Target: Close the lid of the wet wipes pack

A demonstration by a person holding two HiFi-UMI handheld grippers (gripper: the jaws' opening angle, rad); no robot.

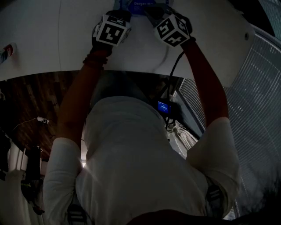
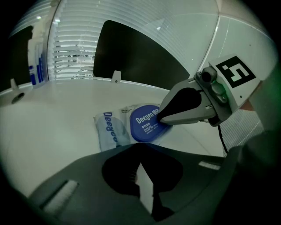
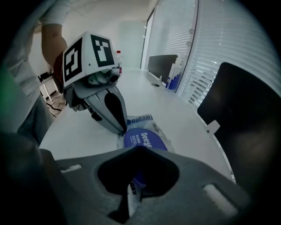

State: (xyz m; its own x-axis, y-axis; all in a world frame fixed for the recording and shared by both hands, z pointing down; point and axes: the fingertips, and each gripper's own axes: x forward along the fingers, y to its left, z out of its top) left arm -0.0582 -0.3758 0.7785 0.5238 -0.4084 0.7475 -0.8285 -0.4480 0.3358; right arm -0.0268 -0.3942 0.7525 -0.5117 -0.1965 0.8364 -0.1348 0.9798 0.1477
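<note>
The wet wipes pack (image 2: 109,132) lies flat on the white table (image 2: 52,127), and its round blue lid (image 2: 145,125) appears to lie down on it. In the left gripper view my right gripper (image 2: 161,117) comes in from the right, fingers together, tip on the lid's right edge. In the right gripper view my left gripper (image 3: 121,129) has its fingers together, tip on the pack (image 3: 142,121) beside the lid (image 3: 145,139). In the head view both grippers (image 1: 117,15) (image 1: 160,13) meet over the pack (image 1: 140,4) at the top edge.
A dark upright panel (image 2: 131,52) stands behind the pack in front of window blinds (image 2: 70,48). Blue bottles (image 2: 35,66) stand at the far left. A small bottle (image 3: 118,59) is far down the table. A black cable (image 1: 175,66) hangs off the table's near edge.
</note>
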